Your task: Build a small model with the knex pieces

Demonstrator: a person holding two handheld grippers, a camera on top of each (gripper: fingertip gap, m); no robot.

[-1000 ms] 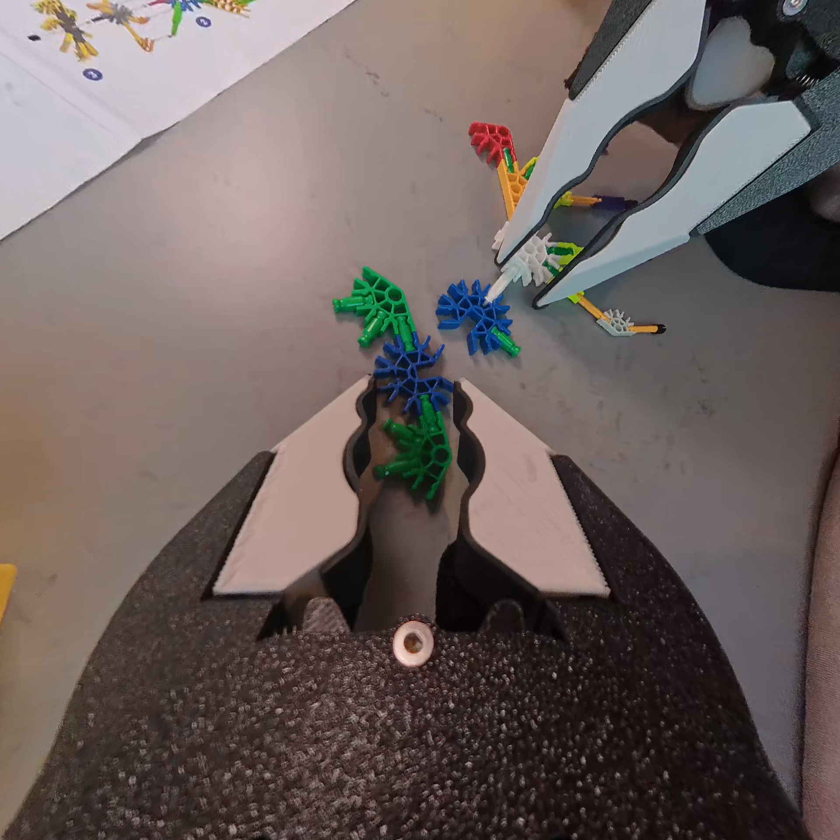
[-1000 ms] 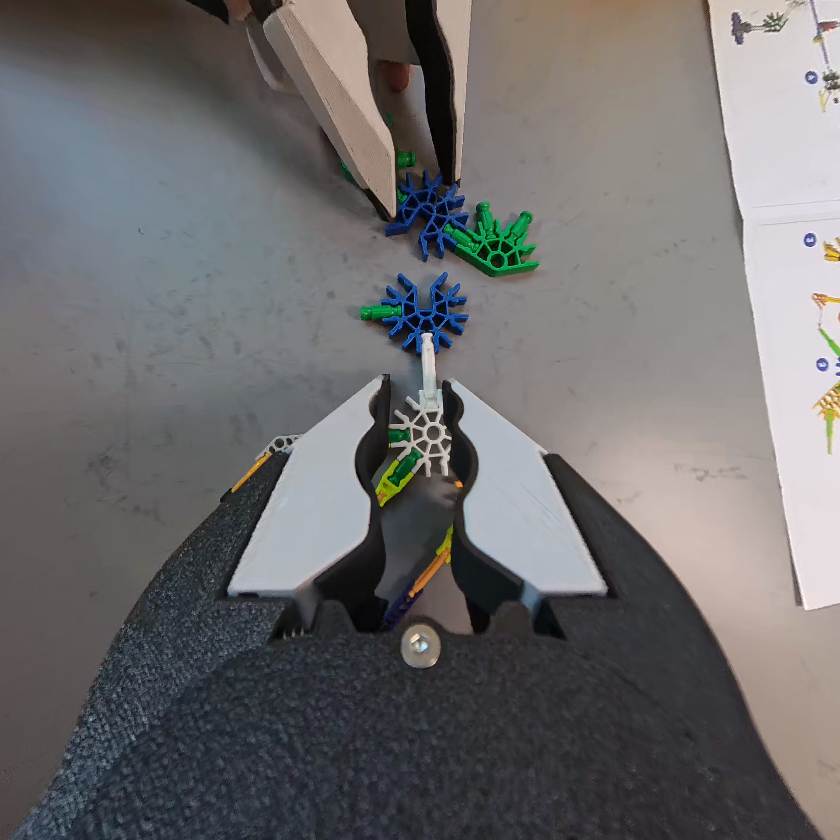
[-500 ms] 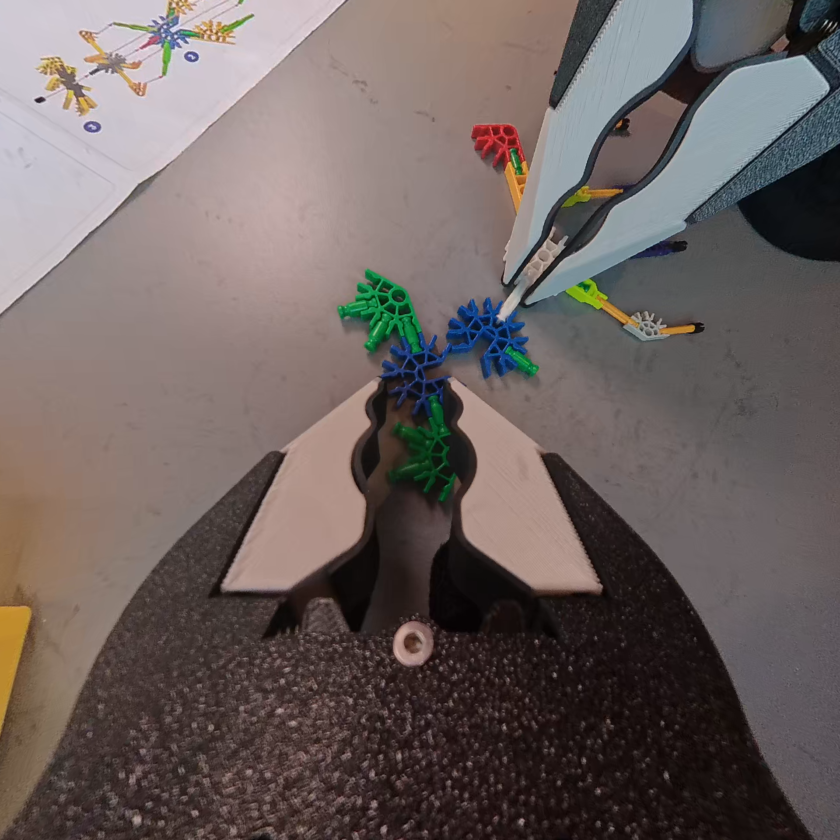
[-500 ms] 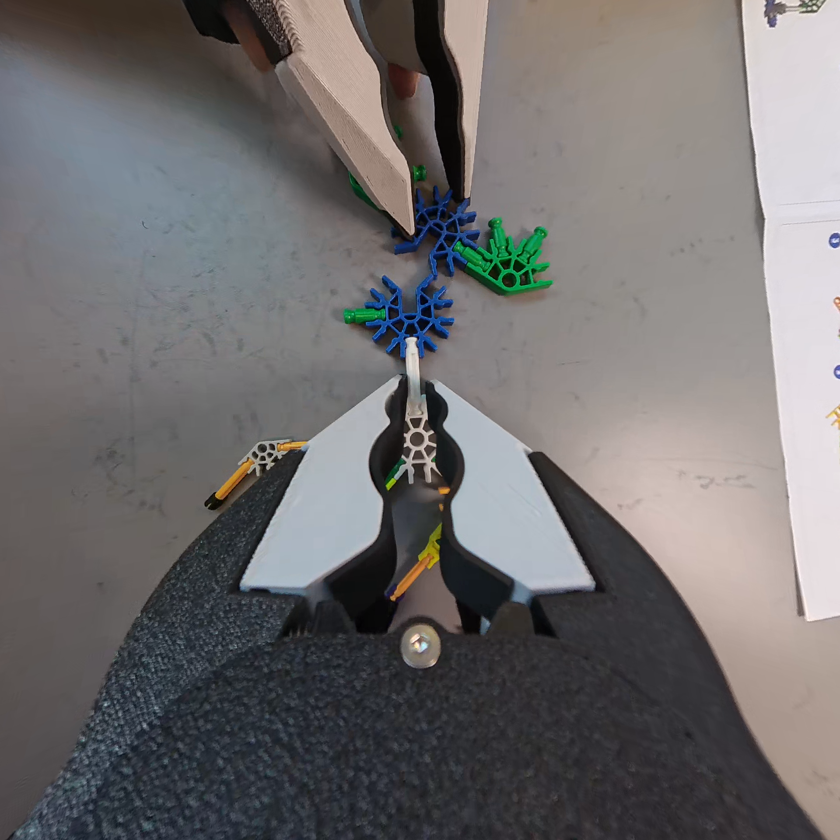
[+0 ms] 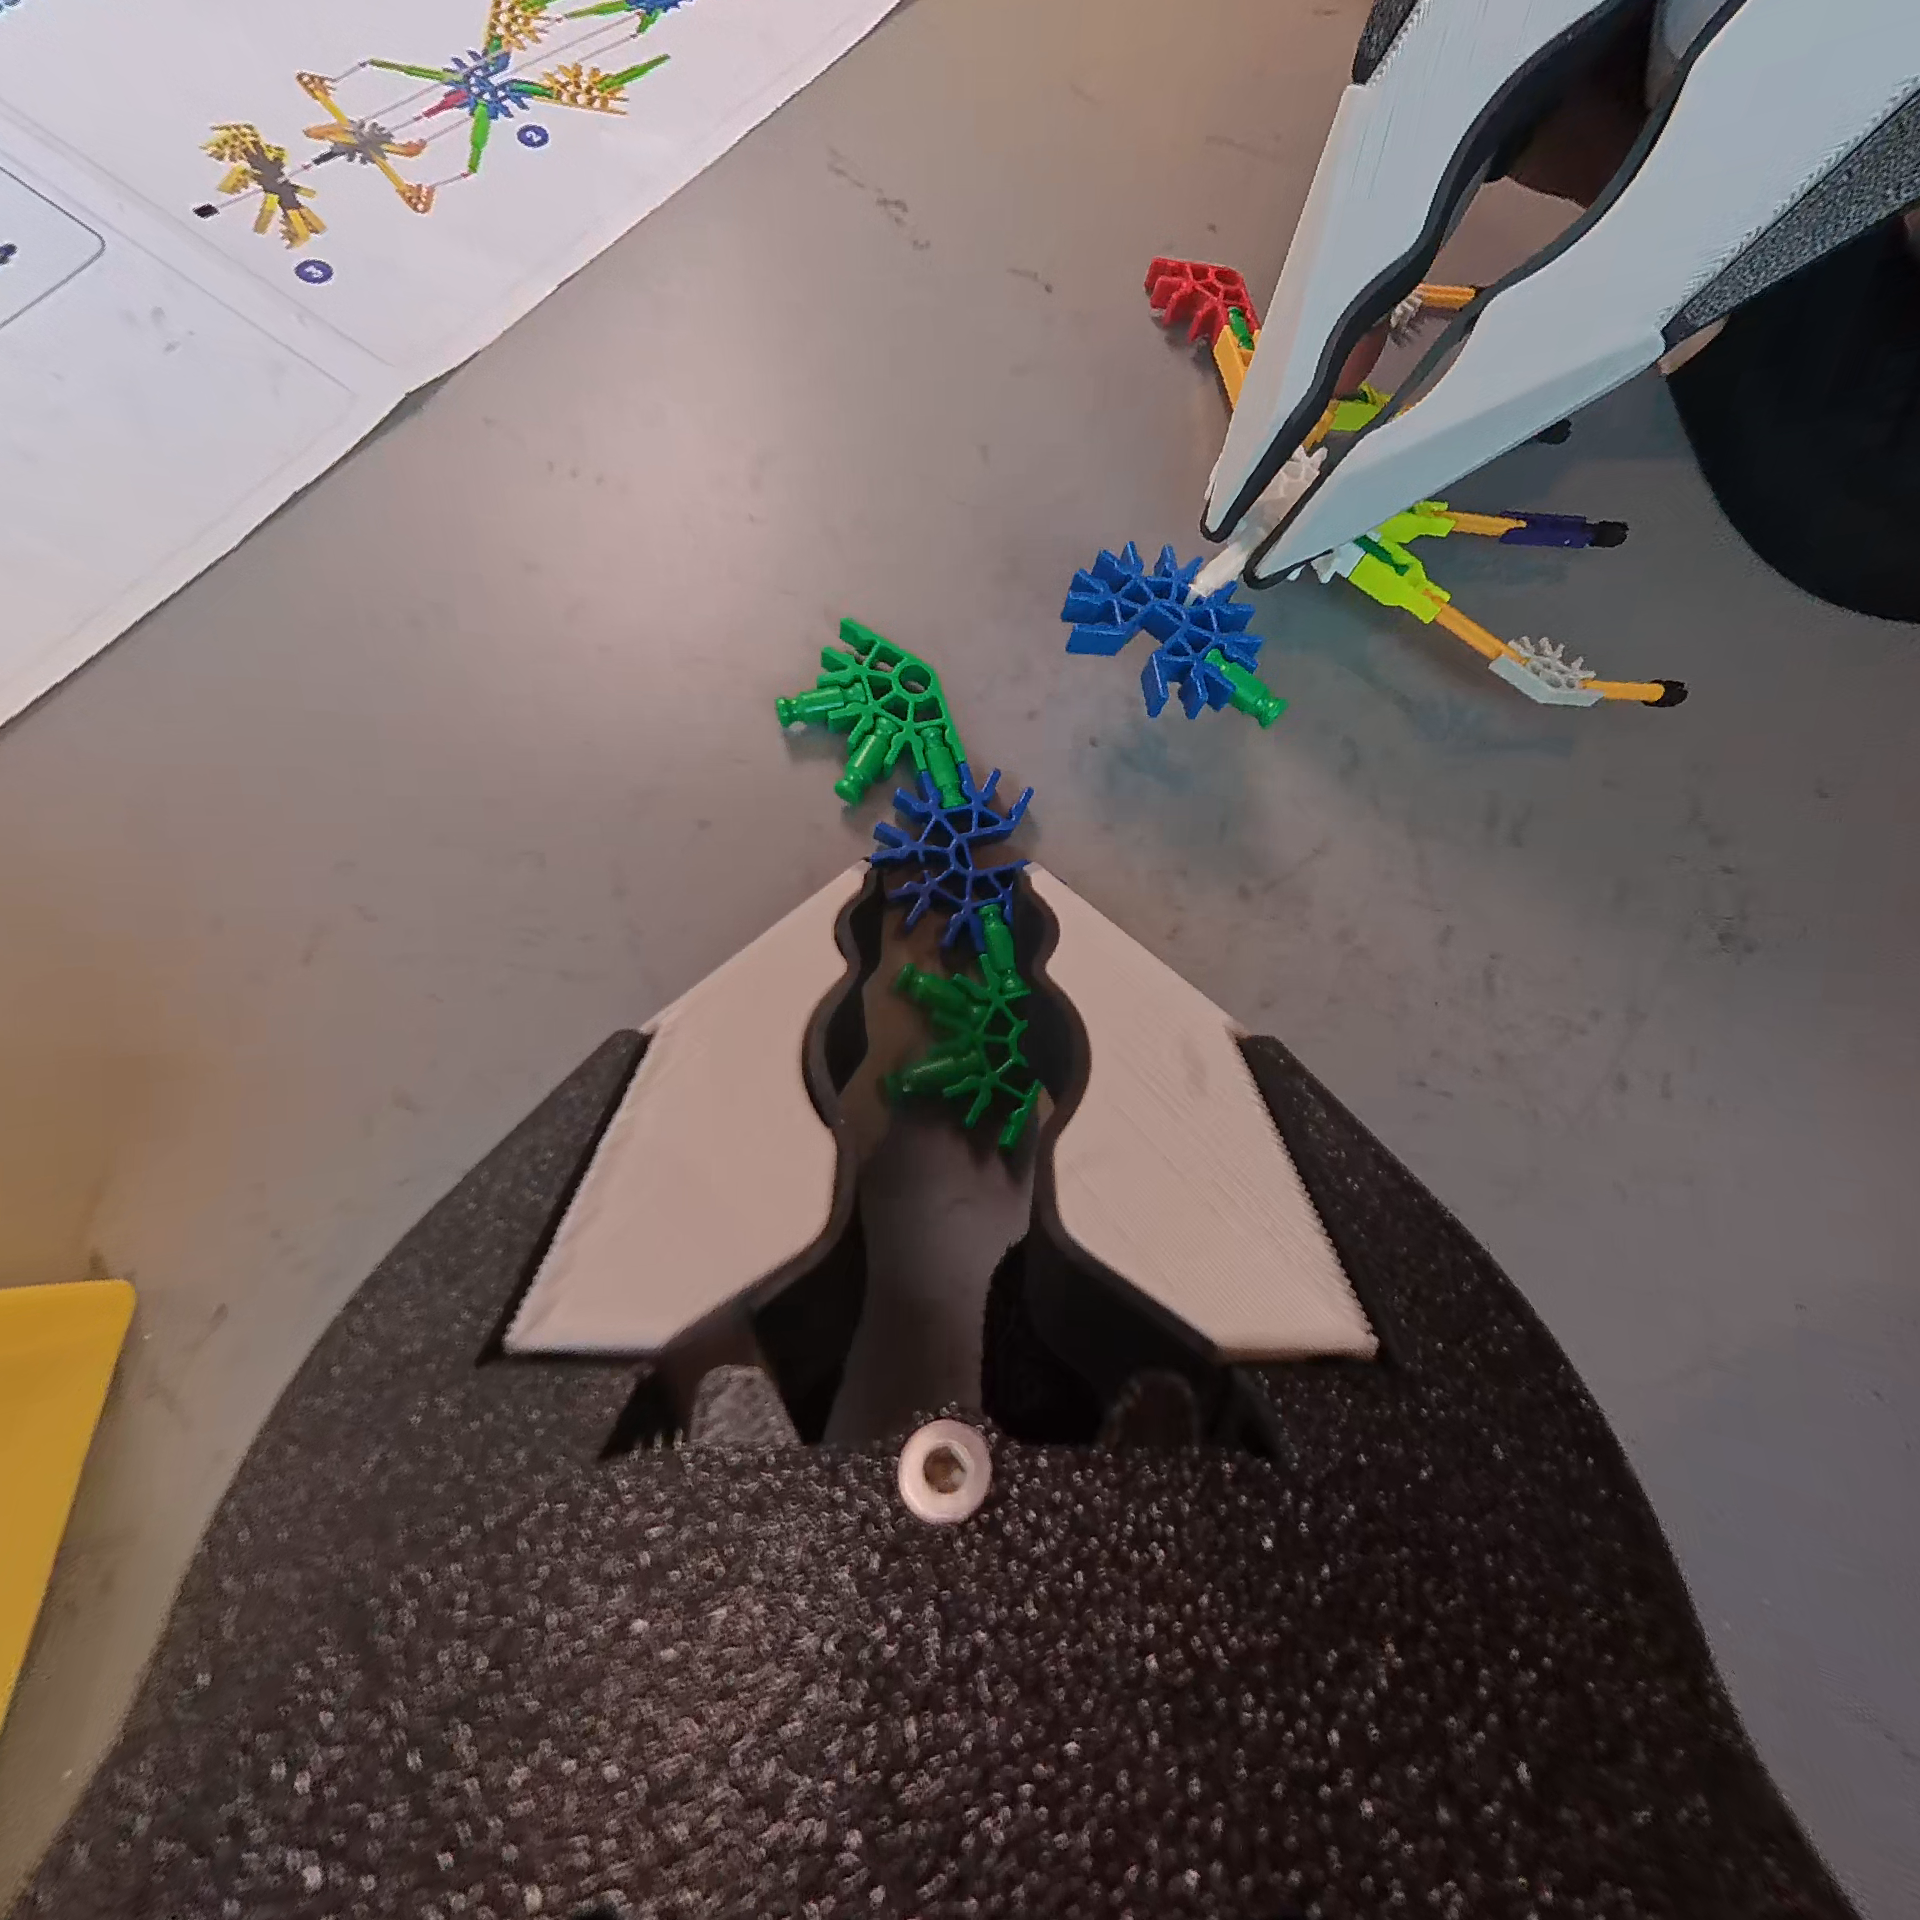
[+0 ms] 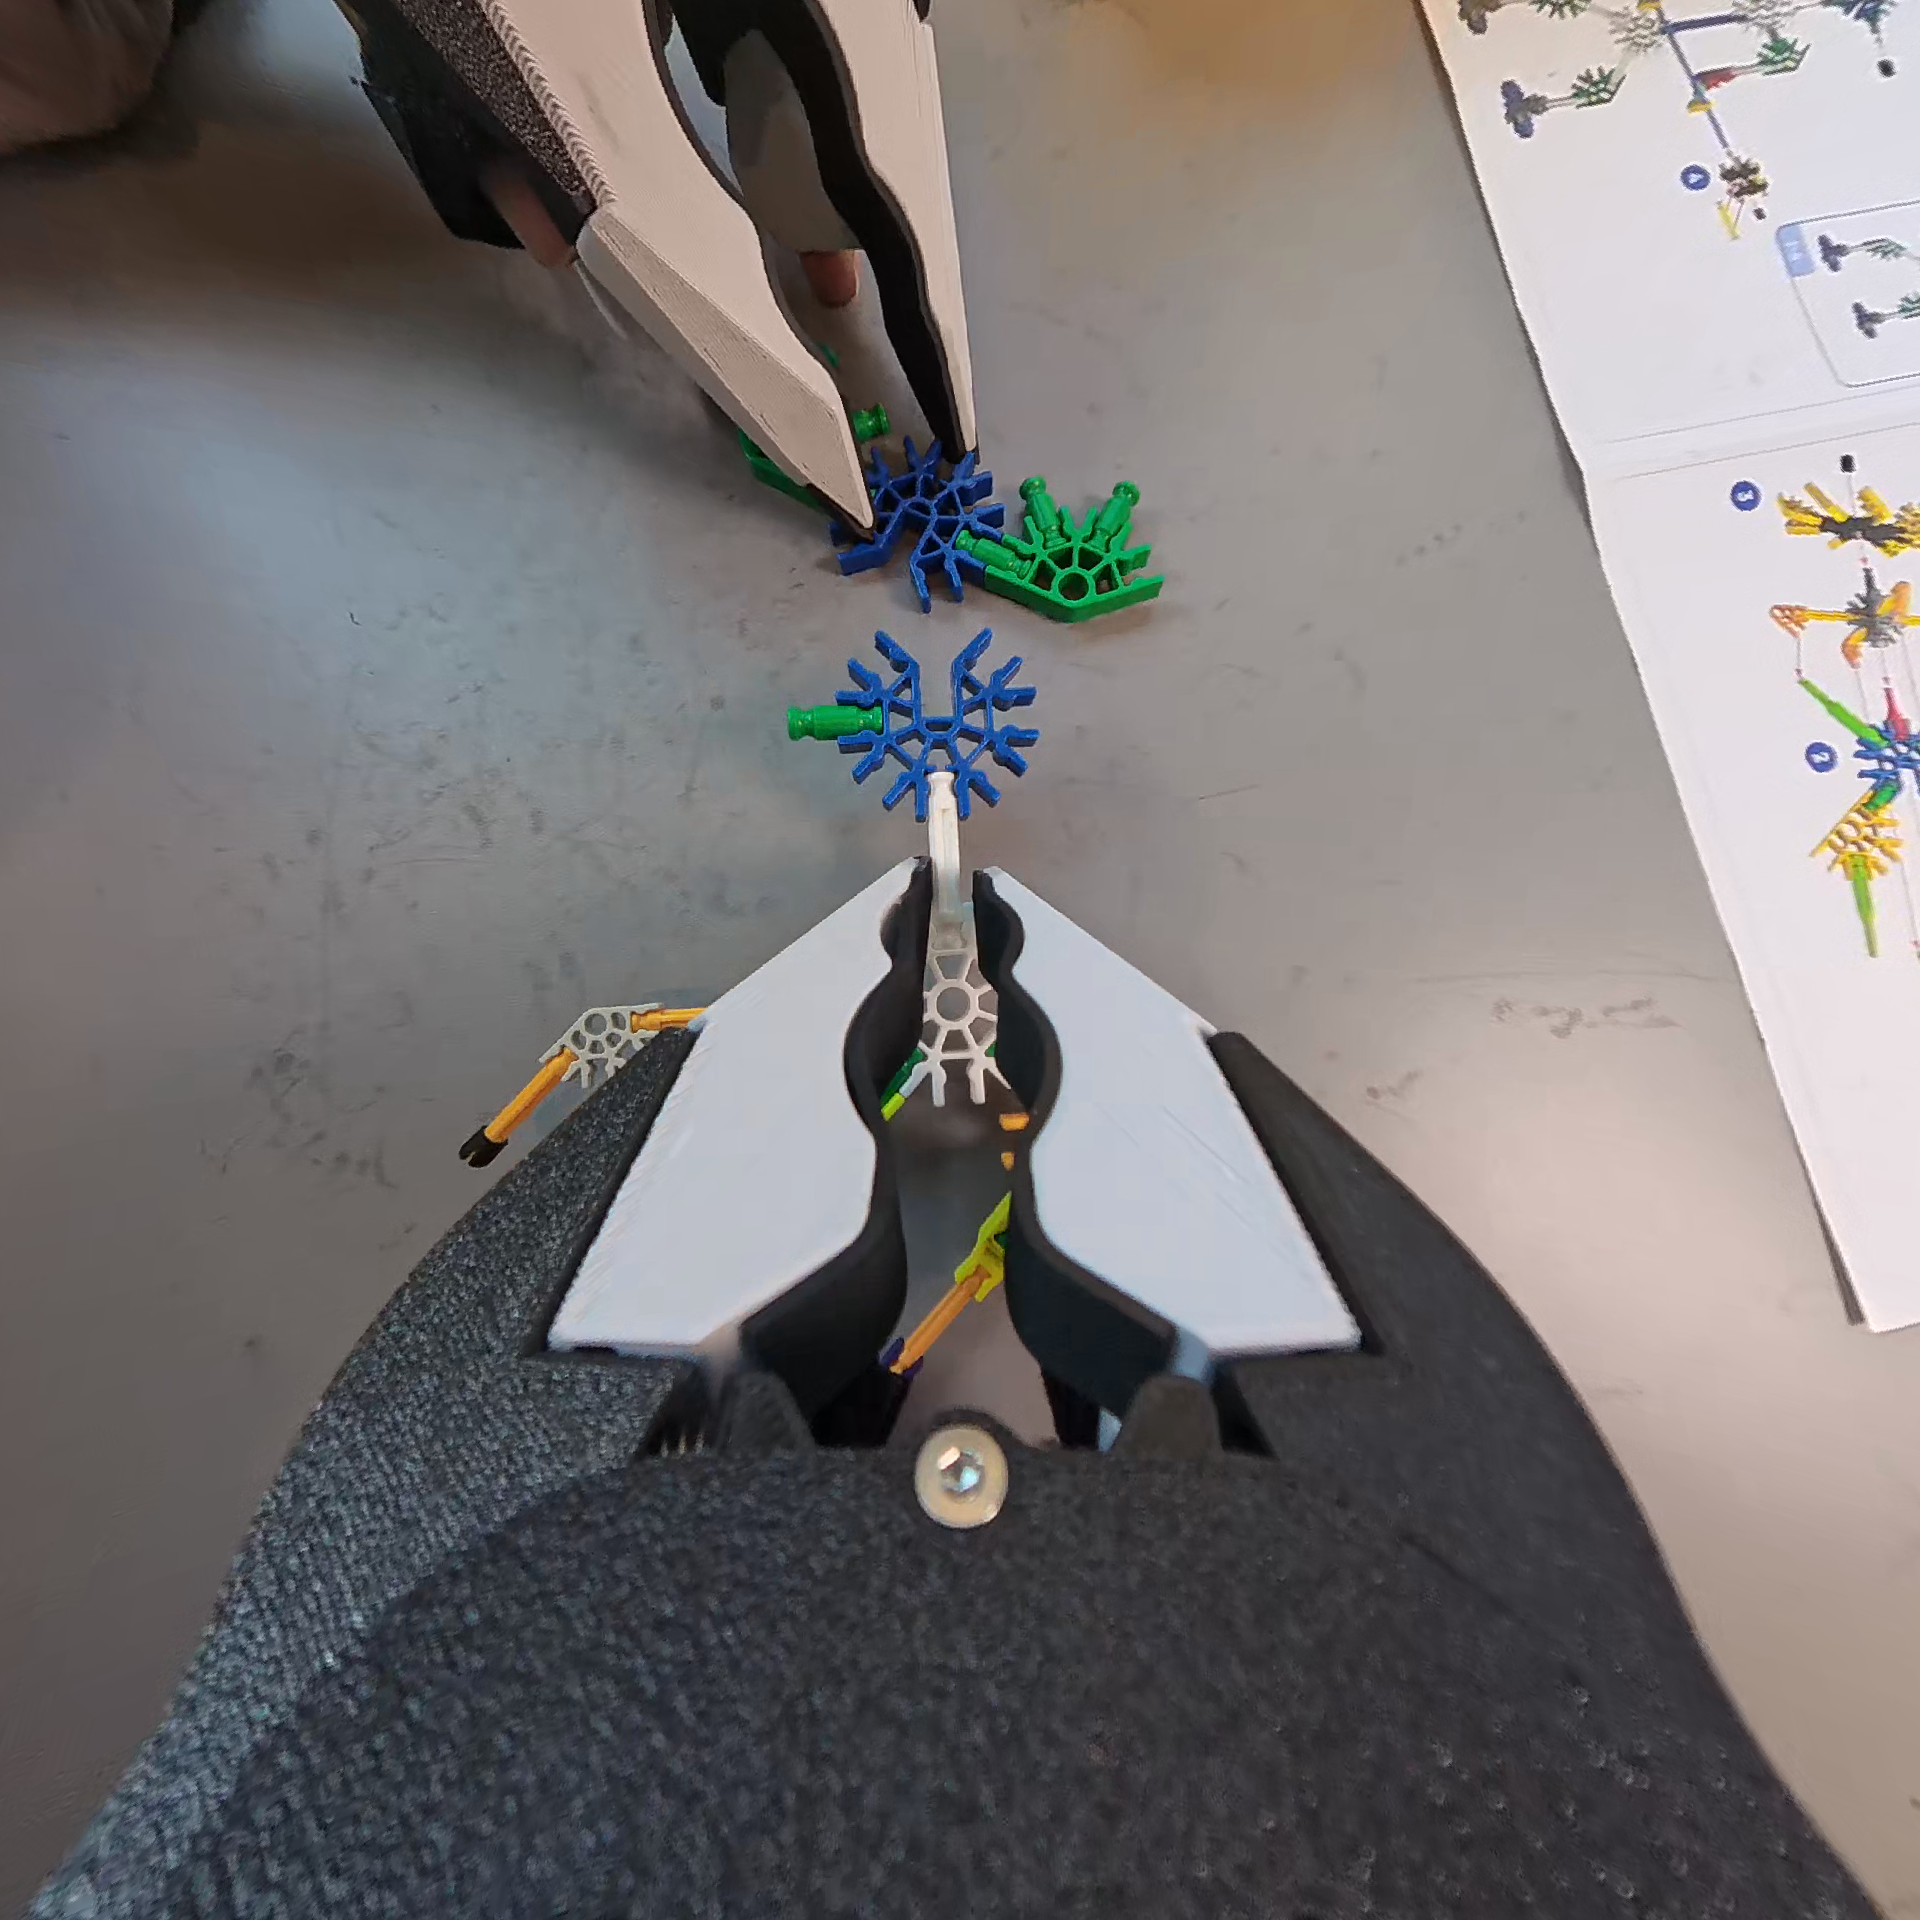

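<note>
Left wrist view: left gripper [image 5: 951,883] fingers closed around blue-green chain [image 5: 951,862] on counter [image 5: 520,727]; may twist loose.
Right wrist view: right gripper [image 6: 948,878] pinching white piece [image 6: 951,997], peg touching blue star [image 6: 935,727] ahead; star could skid, being unheld.

Two grippers are showing: the left gripper [image 5: 953,868] and the right gripper [image 6: 945,868]. Two blue snowflake pieces are lying out, the chained blue connector [image 5: 951,831] and the loose blue connector [image 5: 1153,623]. Two green fan pieces are joining that chain, the far green fan [image 5: 883,696] and the near green fan [image 5: 977,1049]. One white connector [image 6: 951,1008], one red connector [image 5: 1195,296] and one grey connector [image 5: 1548,670] are showing clearly. One printed sheet [image 5: 208,312] and one yellow flat piece [image 5: 52,1455] are sitting at the edges.
</note>
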